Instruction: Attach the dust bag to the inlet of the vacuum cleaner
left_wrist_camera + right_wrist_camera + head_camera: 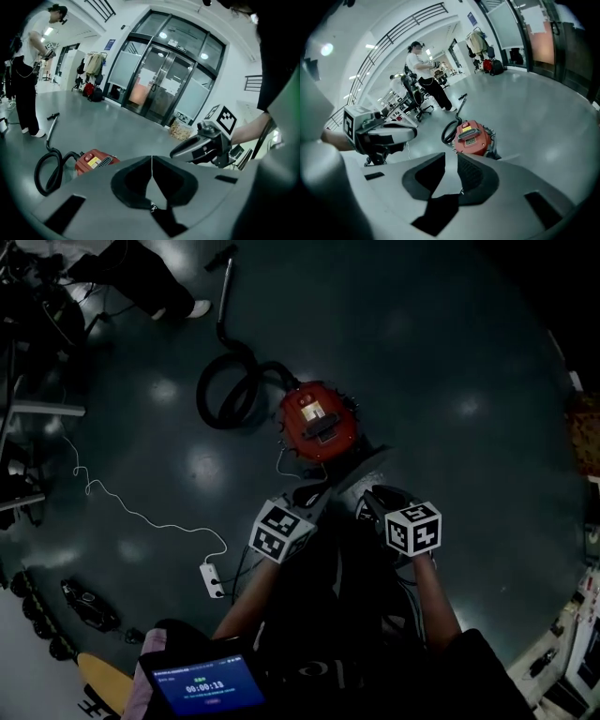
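Left hand-held gripper [151,158] is closed on nothing, while right hand-held gripper [451,159] stands slightly open, empty.

head: steeply down, dim, perhaps standing height | 2 gripper views: forward, slightly down | shared: red vacuum [317,421]

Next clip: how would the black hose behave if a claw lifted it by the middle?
Probably floppy: the hose lies in loose loops on the floor, so it would likely sag. One end joins the red vacuum cleaner, so a hard pull may drag it. The straight wand at its far end looks stiff and would probably trail.
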Demonstrator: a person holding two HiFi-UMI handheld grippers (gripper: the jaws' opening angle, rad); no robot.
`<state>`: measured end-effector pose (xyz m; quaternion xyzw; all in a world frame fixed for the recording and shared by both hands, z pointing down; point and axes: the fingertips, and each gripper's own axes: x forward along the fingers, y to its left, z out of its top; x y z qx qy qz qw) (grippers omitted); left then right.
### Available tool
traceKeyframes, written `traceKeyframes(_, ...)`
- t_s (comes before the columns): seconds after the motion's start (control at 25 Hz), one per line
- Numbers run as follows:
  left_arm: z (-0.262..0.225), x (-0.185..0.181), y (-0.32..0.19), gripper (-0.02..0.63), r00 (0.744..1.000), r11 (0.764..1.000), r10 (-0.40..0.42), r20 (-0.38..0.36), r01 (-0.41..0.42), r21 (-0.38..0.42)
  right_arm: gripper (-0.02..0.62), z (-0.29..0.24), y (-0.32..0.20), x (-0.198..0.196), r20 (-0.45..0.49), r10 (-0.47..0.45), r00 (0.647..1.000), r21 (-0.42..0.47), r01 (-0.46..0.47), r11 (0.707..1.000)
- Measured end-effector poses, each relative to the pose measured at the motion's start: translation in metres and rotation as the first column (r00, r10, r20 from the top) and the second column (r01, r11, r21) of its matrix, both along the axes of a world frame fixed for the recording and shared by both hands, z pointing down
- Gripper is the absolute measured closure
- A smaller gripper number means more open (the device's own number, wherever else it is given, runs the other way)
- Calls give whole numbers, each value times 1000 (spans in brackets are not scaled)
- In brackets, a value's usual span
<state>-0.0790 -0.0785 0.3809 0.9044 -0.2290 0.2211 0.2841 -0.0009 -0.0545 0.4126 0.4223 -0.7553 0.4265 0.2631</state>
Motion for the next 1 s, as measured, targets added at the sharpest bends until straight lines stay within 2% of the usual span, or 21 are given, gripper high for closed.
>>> traceKeyframes(0.12, -2, 1, 19, 600, 999, 998, 52, 14, -52, 22, 505, -5, 15, -8, 14, 37, 999, 22, -37, 999)
traceKeyframes(0.24, -19, 1, 32, 601, 997, 997, 70, -8, -70, 40, 506, -26, 23, -7, 11, 81, 997, 56, -82, 995)
traceKeyframes(0.44, -83, 2, 69, 601, 997, 998, 54, -60, -52, 37, 506, -102, 42, 9, 0, 131, 991, 135, -130, 982)
traceKeyframes(0.6, -109, 19, 92, 601, 994, 999, 19, -109, -15, 39, 506, -134, 61, 31, 31, 133, 991, 193, -137, 972)
traceKeyframes(0.72, -126, 35, 115, 601, 993, 998, -33, -112, 38, 50, 506, -149, 91, 46, 42, 100, 994, 207, -107, 972)
traceKeyframes(0.8, -138, 44, 130, 601, 986, 992, -105, -128, 114, 61, 511, -155, 112, 57, 40, 59, 997, 216, -66, 974)
traceKeyframes(0.88, -153, 51, 148, 601, 966, 975, -202, -159, 214, 60, 517, -160, 135, 68, 39, 14, 999, 226, -22, 974)
traceKeyframes(1.0, -173, 71, 186, 601, 918, 942, -315, -242, 333, 35, 524, -164, 174, 96, 20, -38, 999, 242, 32, 970)
